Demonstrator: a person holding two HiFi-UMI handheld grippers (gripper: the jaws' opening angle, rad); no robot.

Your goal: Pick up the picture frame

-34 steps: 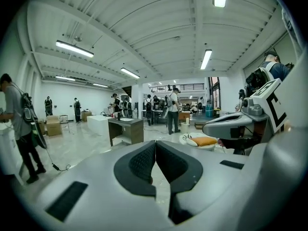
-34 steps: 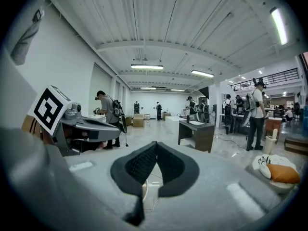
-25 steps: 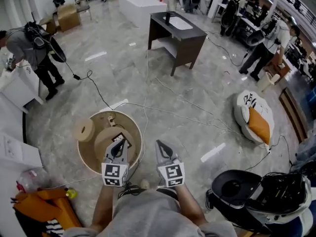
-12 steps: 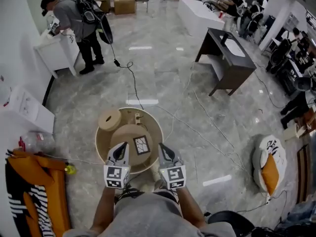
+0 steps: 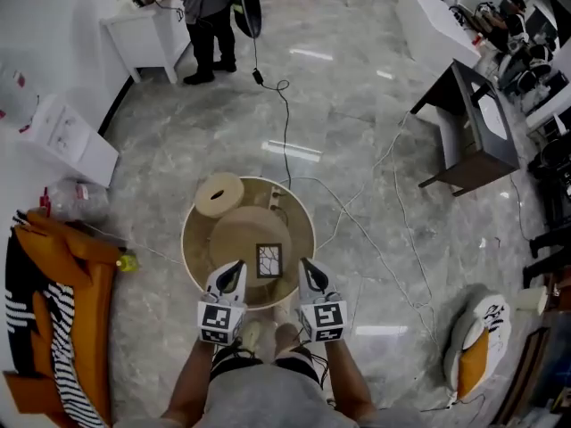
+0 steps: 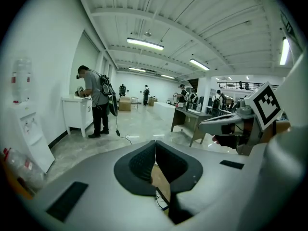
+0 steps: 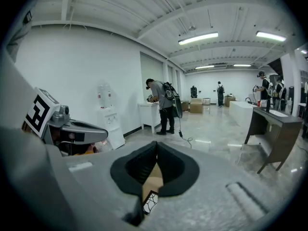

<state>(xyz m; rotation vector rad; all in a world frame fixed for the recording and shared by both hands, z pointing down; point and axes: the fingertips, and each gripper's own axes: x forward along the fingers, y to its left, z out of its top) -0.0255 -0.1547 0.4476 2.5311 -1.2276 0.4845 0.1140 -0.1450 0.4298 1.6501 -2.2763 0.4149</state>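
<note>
- At the far left an orange cloth (image 5: 55, 283) lies heaped by the wall, well apart from the work, so I ignore it.
- The round table (image 5: 198, 255) sits right at the person's feet, which puts everything on it within easy reach. A tan roll (image 5: 219, 194) stands on its far left part, clear of the path I would take.
- The left gripper (image 5: 235, 267) hangs over the near rim, tip forward and angled downward. Its own view shows its jaws (image 6: 155, 146) pressed together with nothing between them, so it is empty and touches nothing I can see.
- The picture frame (image 5: 268, 260) lies flat on the near part of the table top, and in the head view it sits between the two gripper tips. I judge that both hands flank it so either one can take an edge.
- The right gripper (image 5: 307, 267) mirrors the left on the frame's other side. Its jaws (image 7: 156, 146) are closed tight and empty, with a corner of the frame showing just below them (how far above the frame the tips hang, I cannot tell).
- Neither gripper has hold of the frame, so one must spread its jaws before it can grip an edge.
- Cables (image 5: 384, 239) trail across the floor to the right, and a dark desk (image 5: 477, 119) stands well beyond them.
</note>
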